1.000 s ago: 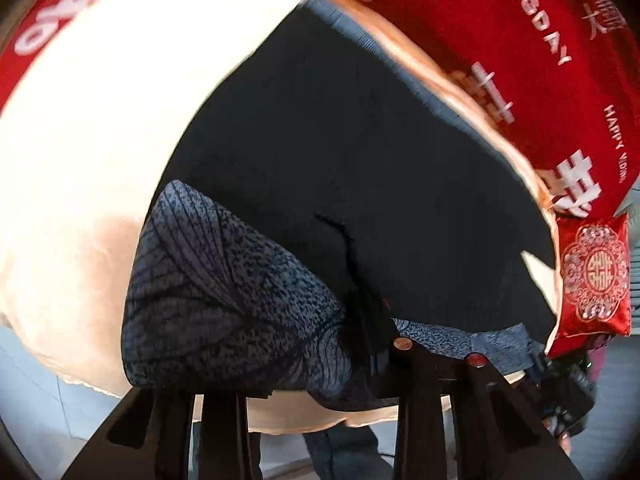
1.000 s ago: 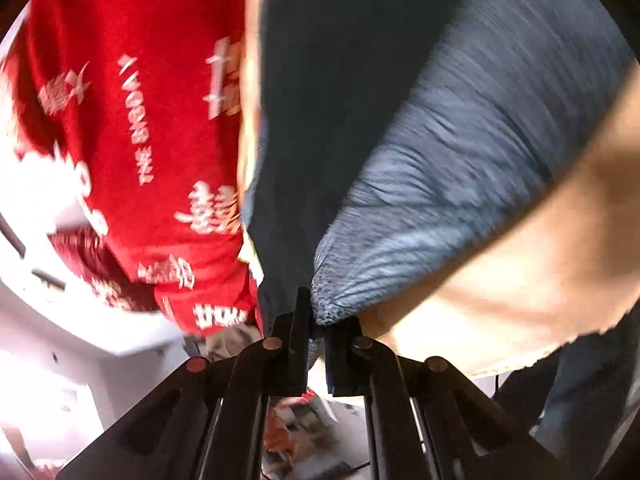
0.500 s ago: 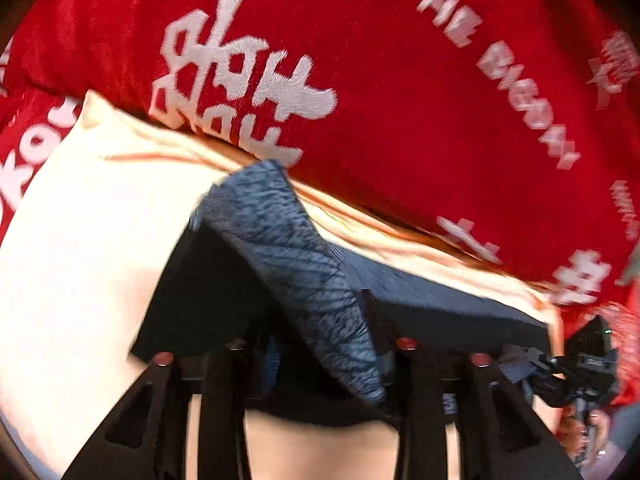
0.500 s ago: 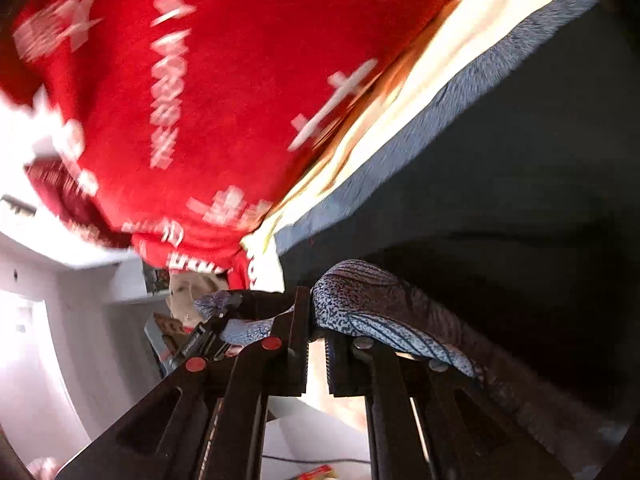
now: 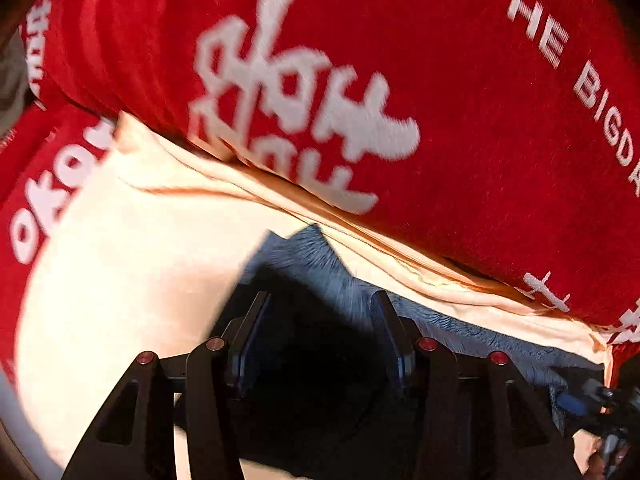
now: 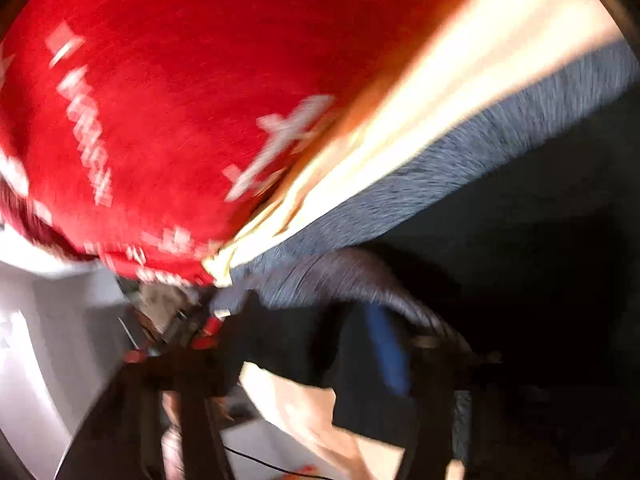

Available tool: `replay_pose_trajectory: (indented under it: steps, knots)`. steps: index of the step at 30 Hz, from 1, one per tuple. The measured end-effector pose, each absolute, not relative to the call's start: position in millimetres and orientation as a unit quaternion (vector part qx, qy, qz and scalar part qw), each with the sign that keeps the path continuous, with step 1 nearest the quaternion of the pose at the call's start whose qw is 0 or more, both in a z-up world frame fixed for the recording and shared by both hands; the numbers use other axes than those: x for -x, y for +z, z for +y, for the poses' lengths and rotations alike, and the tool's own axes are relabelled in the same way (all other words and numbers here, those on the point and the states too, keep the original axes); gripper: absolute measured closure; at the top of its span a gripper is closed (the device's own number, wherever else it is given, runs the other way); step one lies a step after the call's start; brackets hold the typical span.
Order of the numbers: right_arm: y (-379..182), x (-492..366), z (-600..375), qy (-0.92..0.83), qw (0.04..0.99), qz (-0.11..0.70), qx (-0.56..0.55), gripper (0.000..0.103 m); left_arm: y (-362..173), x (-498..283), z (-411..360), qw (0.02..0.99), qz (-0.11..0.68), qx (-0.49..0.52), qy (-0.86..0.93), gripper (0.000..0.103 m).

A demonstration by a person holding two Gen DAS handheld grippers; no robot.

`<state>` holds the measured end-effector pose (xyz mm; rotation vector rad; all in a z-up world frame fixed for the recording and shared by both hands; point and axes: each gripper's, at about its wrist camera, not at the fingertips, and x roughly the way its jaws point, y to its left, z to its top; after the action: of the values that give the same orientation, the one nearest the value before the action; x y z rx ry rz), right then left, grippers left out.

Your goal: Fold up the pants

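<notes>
The pants [image 5: 308, 256] are dark navy with a grey-blue patterned hem and lie on a cream sheet [image 5: 120, 260]. My left gripper [image 5: 320, 312] points down at them. Its jaws are opening, the patterned corner lies just past the fingertips, and dark cloth sits below, not pinched. In the blurred right wrist view the patterned edge of the pants [image 6: 440, 168] runs along the sheet. My right gripper [image 6: 304, 312] hangs over a folded-over flap. Its jaws are opening wide, and cloth lies between them with the pads off it. The right gripper [image 5: 600, 400] also shows at the left wrist view's lower right.
A red blanket [image 5: 440, 80] with white lettering borders the cream sheet on the far side, also seen as the red blanket [image 6: 160, 120] in the right wrist view. The bed's edge and pale floor [image 6: 48, 340] lie at the lower left there.
Both grippers carried the patterned end of the pants across the dark cloth toward the red blanket. Both jaws, shut on the cloth before, now stand apart with the cloth laid down.
</notes>
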<state>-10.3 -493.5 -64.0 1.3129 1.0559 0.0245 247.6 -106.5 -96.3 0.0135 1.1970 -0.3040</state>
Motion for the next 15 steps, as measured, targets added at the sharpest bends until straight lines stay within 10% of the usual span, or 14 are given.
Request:
replay_pose_trajectory:
  steps: [2,5,15]
  knots:
    - [-40,7,-482,0.027,0.693,0.477,-0.54,0.04,-88,-244,-102,0.822,0.553,-0.022,-0.132,0.051]
    - [-24,-7,-460,0.05,0.72,0.501,-0.479,0.053,-94,-230,-105,0.82,0.555,-0.051,-0.131,0.016]
    - [-79,-63,-452,-0.004,0.703,0.561,-0.436,0.057,-171,-204,-147,0.786,0.59,-0.146,-0.113,0.016]
